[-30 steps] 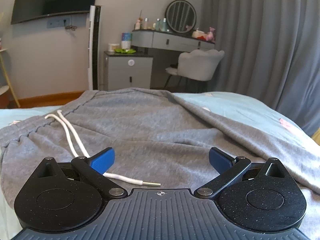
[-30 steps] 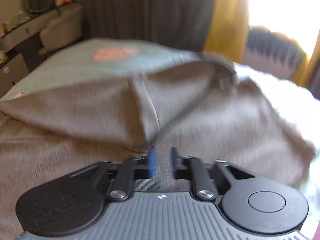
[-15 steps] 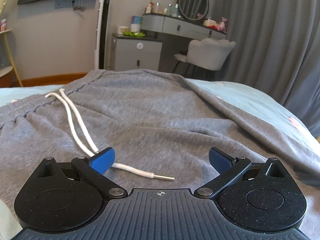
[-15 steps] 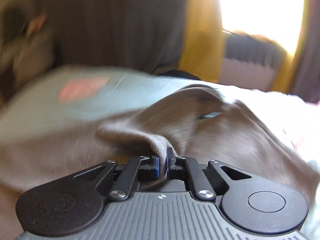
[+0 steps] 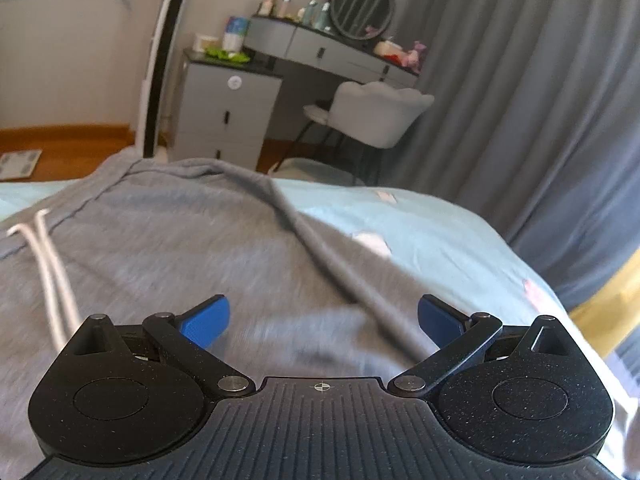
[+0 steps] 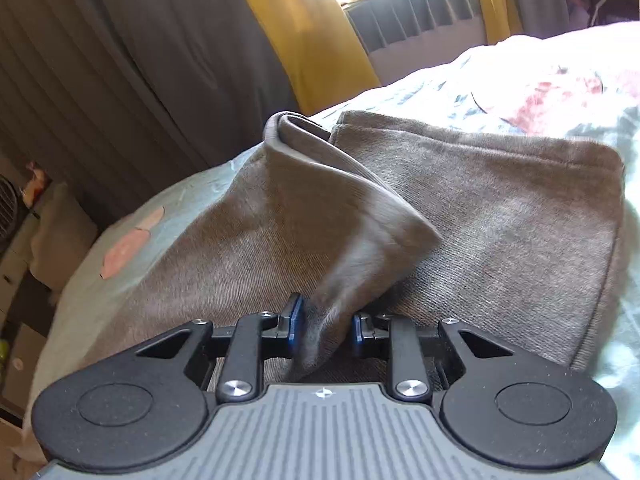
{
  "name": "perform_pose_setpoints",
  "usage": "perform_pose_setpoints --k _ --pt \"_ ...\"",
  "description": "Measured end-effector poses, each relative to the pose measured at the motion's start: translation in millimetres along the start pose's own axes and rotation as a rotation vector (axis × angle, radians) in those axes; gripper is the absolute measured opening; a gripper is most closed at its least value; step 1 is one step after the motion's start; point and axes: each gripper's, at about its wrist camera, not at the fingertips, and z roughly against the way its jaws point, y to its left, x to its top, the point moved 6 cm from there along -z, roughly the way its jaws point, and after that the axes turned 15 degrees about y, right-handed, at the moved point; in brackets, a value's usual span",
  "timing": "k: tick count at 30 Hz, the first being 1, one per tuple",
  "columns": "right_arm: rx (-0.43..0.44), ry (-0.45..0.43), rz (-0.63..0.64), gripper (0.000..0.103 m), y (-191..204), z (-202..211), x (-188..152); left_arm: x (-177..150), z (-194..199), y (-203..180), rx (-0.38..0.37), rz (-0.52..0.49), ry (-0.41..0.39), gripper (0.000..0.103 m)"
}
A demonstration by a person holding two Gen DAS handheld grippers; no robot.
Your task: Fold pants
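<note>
Your right gripper [image 6: 324, 330] is opening around a fold of the grey knit pants [image 6: 500, 216] spread on the pale blue bed [image 5: 440, 232]; lay it flat before withdrawing. Your left gripper [image 5: 322, 318] hovers wide open, empty.

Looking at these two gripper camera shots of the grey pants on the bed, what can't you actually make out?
- Left wrist view: the drawstring's lower end is hidden behind the left gripper; the pants are motion-blurred.
- Left wrist view: the bottles on the dresser are too small to identify.
- Right wrist view: the fold between the opening right gripper is blurred; whether the pads still press it is unclear.
- Right wrist view: the window is overexposed.
</note>
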Motion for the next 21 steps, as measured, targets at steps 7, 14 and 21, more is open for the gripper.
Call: perform_pose_setpoints --k 7,14,21 --pt "0.119 0.009 -0.068 0.027 -17 2 3 42 -76 3 -0.073 0.146 0.113 0.103" --pt "0.157 0.019 -0.065 0.021 -22 9 12 47 -130 5 -0.097 0.232 0.238 0.069" --pt "0.141 0.007 -0.03 0.021 -17 4 26 51 -135 -1 -0.193 0.274 0.301 0.01"
